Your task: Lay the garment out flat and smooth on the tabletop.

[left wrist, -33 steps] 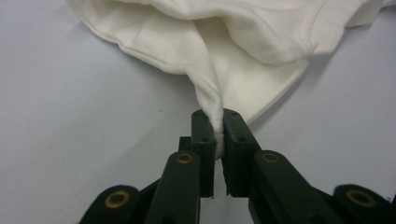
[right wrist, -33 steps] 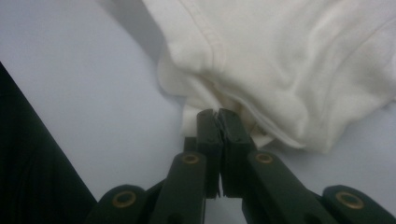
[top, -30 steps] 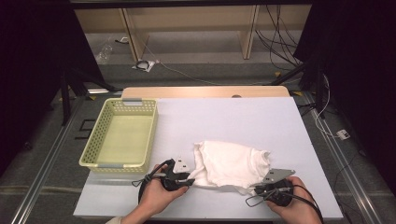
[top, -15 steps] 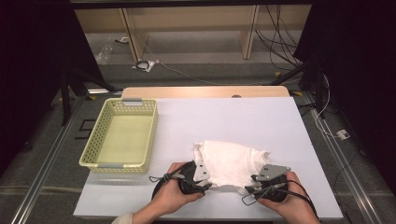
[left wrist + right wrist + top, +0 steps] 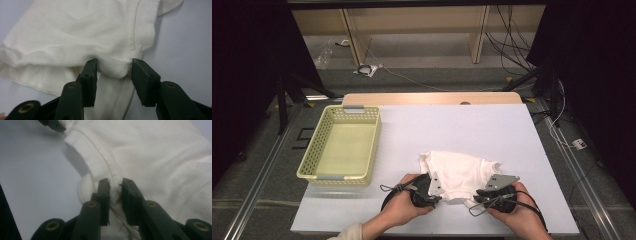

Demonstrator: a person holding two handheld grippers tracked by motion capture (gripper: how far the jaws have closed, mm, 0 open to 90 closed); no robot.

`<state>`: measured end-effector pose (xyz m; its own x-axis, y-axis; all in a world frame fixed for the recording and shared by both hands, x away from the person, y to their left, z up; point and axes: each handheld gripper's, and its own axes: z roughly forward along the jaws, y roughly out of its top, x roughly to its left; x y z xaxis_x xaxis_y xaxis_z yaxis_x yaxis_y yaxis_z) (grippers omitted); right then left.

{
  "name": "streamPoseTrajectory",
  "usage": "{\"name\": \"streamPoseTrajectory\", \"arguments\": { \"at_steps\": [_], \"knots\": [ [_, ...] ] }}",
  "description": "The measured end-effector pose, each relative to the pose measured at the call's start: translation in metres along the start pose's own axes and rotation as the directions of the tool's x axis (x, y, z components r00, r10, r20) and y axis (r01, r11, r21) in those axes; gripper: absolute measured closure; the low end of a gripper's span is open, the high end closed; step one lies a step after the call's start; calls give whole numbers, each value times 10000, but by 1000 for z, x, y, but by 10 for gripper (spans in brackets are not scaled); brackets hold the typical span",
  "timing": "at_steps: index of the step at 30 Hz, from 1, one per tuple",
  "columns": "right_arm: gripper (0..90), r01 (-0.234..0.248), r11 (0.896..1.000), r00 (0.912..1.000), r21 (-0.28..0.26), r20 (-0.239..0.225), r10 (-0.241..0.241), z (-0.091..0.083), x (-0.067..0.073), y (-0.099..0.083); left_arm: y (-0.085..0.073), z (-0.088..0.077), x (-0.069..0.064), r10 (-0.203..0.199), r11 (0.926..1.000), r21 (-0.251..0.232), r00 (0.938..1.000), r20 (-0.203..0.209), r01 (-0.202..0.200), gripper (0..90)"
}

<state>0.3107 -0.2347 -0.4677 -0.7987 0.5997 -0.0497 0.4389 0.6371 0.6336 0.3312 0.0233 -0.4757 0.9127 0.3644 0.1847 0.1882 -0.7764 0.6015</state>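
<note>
The right gripper [image 5: 115, 182] pinches the hem of the white garment [image 5: 462, 172], its jaws having just been closing on the fold. The left gripper [image 5: 113, 66] stands partly apart with a bunched fold between its jaws, which have also just been closing; whether the pads press it I cannot tell. The garment lies crumpled just ahead of both grippers. Well off to the left gripper's left sits a yellow basket [image 5: 309, 160]. All rest on a pale table [image 5: 472, 125]; beyond it are wooden legs and cables [image 5: 512, 35] on the floor.
</note>
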Motion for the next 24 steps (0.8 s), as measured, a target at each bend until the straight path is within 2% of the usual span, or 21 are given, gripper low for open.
{"name": "streamPoseTrajectory", "arguments": {
  "at_steps": [6,11,16,23,24],
  "knots": [
    [838,-126,9998,9998,147,-129,128,0,-1,2,2,2,0,-154,9997,195,9996,232,150,698],
    [855,-176,9998,9998,109,-69,177,-2,0,3,3,0,-1,-344,9992,189,9993,111,342,818],
    [857,-249,9997,9997,-62,11,250,-6,-1,5,7,-10,3,-871,9958,-255,9959,244,877,841],
    [857,-260,9990,9994,-354,213,267,-13,-3,10,13,-19,8,-977,9934,-601,9952,76,980,853],
    [860,-329,9985,9991,-445,249,340,-15,-3,11,15,-21,10,-1213,9902,-687,9926,102,1217,857]
  ]
}}
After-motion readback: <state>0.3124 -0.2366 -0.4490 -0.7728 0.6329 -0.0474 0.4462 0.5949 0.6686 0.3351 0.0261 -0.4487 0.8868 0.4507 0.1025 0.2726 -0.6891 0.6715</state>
